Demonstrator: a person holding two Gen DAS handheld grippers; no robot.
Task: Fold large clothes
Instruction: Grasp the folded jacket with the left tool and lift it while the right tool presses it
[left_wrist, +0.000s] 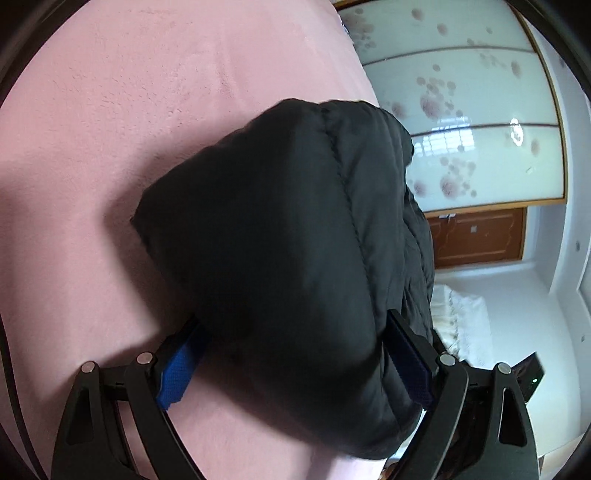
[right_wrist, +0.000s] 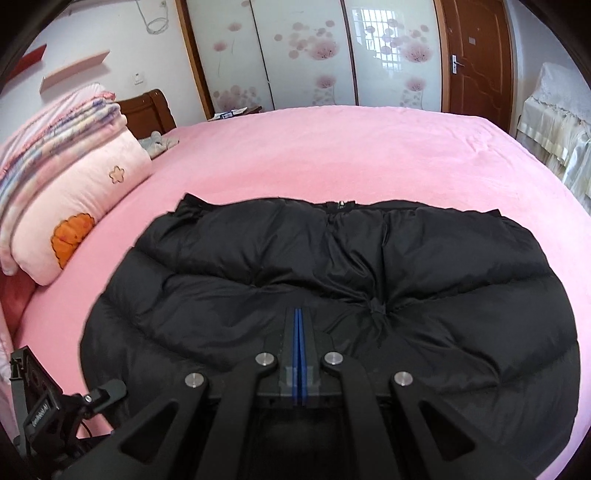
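Note:
A black puffer jacket (right_wrist: 332, 280) lies spread on the pink bed (right_wrist: 332, 147), its zipper end at the far edge. My right gripper (right_wrist: 300, 314) is shut, its blue pads pressed together, and rests over the jacket's near part. In the left wrist view a thick padded part of the jacket (left_wrist: 295, 240) bulges up between the jaws of my left gripper (left_wrist: 295, 354), which stand wide around it. The blue pads (left_wrist: 177, 373) sit on either side of the fabric, and the jacket hangs raised over the pink bed (left_wrist: 110, 147).
A stack of pink folded quilts and pillows (right_wrist: 62, 173) lies at the bed's left side near the wooden headboard (right_wrist: 151, 110). Sliding wardrobe doors with flower print (right_wrist: 317, 55) and a brown door (right_wrist: 476, 55) stand behind the bed. A cream-covered piece of furniture (right_wrist: 557, 122) is at the right.

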